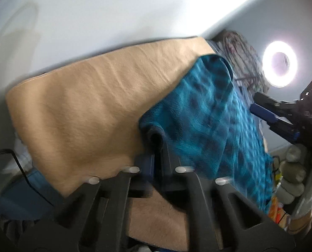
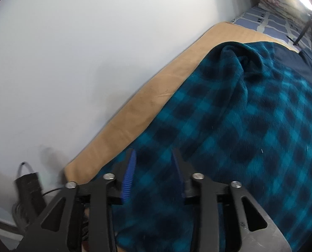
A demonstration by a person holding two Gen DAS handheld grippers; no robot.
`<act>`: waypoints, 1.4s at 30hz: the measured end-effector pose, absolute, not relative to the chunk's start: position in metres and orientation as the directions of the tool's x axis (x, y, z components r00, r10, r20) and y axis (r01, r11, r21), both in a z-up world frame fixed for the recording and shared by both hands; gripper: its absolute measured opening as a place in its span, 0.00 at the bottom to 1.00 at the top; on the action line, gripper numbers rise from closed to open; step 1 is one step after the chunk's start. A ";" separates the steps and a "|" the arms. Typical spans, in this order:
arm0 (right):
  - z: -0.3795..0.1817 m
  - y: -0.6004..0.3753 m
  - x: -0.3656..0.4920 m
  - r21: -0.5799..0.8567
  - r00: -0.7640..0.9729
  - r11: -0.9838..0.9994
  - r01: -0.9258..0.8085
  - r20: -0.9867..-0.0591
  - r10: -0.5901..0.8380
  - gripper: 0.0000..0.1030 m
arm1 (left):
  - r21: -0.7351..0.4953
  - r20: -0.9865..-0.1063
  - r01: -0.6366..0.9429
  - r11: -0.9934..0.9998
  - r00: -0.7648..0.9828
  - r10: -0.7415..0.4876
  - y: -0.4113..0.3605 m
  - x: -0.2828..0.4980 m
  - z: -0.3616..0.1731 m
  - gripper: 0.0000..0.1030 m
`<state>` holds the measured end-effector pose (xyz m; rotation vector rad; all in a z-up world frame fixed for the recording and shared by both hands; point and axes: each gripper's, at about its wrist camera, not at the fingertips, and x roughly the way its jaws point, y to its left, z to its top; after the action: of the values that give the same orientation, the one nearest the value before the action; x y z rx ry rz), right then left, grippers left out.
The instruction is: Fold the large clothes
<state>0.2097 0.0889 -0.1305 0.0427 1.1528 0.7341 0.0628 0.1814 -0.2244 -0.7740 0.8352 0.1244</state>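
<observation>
- On the tan bed cover [image 2: 135, 113], which runs along the pale wall [image 2: 72, 52], lies the teal-and-navy checked fleece garment [image 2: 250, 126]; it covers most of the bed on the side away from that wall.
- Beside the tan bed cover's bare stretch, the left gripper [image 1: 156, 145] is pressed together on a rolled edge of the fleece, which curls over its tips into a thick bunch.
- Over the fleece, the right gripper [image 2: 153, 168] stands spread, its blue ribbed pads apart with checked cloth beneath them; nothing is pinched there.
- To my eye the step in hand is carrying a pinched edge across the garment for a fold while the other gripper looks for its own hold.
- To do it well, the right gripper should take an edge or corner level with the one the left holds, not a bunch from the middle, so that both ends travel together.
- The bunched roll at the left gripper suggests several layers are caught; a cleaner pinch on the outer layer alone would give a flatter crease.
- Thick fleece likely drags on the bed cover, so lifting it clear before moving across is wise.
- Both grippers point steeply down toward the bed.
- Seen from the left wrist, the gloved right hand [image 1: 300, 178] grips its handle off the fleece's far side, below a glowing ring lamp [image 1: 279, 64].
</observation>
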 end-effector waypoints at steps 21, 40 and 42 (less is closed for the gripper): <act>-0.112 0.095 0.299 0.435 0.248 0.826 -0.359 -0.808 0.534 0.53 | -0.307 -0.571 0.000 0.952 0.800 -0.184 0.072 0.042 -0.125 0.01; -0.221 0.168 0.404 0.118 0.279 0.963 -0.244 -0.942 0.186 0.12 | -0.336 -0.583 -0.048 0.941 0.795 -0.168 0.096 0.049 -0.134 0.01; -0.220 0.163 0.409 0.138 0.288 0.959 -0.248 -0.935 0.209 0.04 | -0.322 -0.583 -0.062 0.945 0.799 -0.147 0.100 0.049 -0.132 0.01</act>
<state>0.4090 0.1632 -0.2204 -0.0361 1.2422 0.3053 0.0486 0.0998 -0.1317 -0.3364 0.6469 -0.0466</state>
